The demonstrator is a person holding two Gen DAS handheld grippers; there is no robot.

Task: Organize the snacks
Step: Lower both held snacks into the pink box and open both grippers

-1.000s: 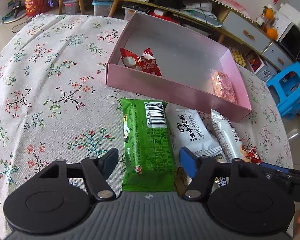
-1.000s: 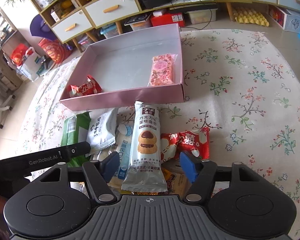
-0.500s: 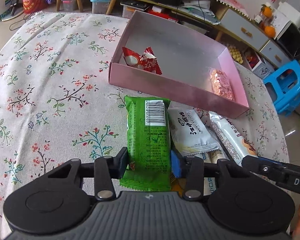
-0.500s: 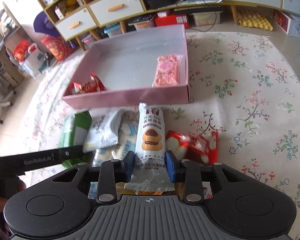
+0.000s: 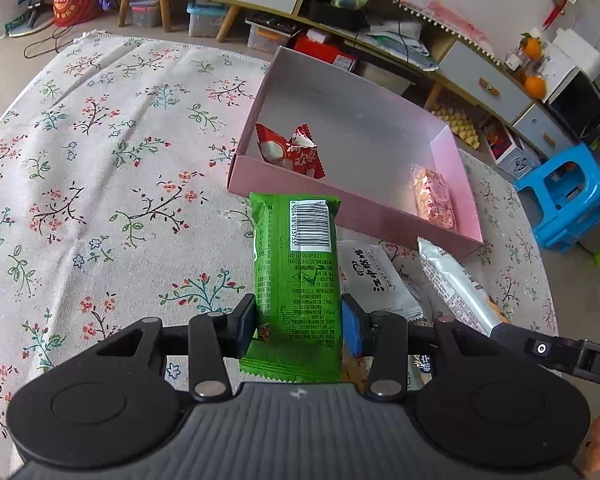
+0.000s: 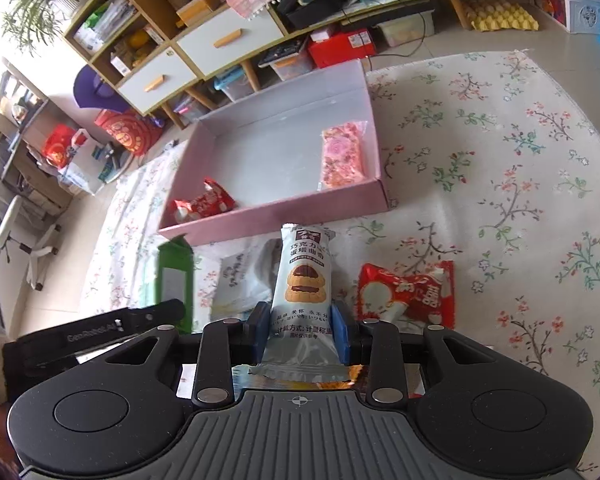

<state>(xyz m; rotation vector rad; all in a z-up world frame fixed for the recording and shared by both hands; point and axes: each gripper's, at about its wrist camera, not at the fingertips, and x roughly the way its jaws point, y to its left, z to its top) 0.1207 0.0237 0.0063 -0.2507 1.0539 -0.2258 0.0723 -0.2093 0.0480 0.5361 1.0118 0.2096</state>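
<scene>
Each hand-held gripper, left [image 5: 298,326] and right [image 6: 300,334], clenches a light, crinkly, slippery packet near its near end: green packet [image 5: 296,276], grey biscuit packet [image 6: 302,292].

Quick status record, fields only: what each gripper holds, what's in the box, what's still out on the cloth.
left gripper: shut on green pack, barcode side up
right gripper: shut on cookie pack
pink box: holds red pack at its left end and pink bar at its right end; middle bare
on cloth: white pack, red-white pack, more wrappers beneath the grippers, too hidden to name
both held packs: short of the box's near wall, not yet over it
</scene>
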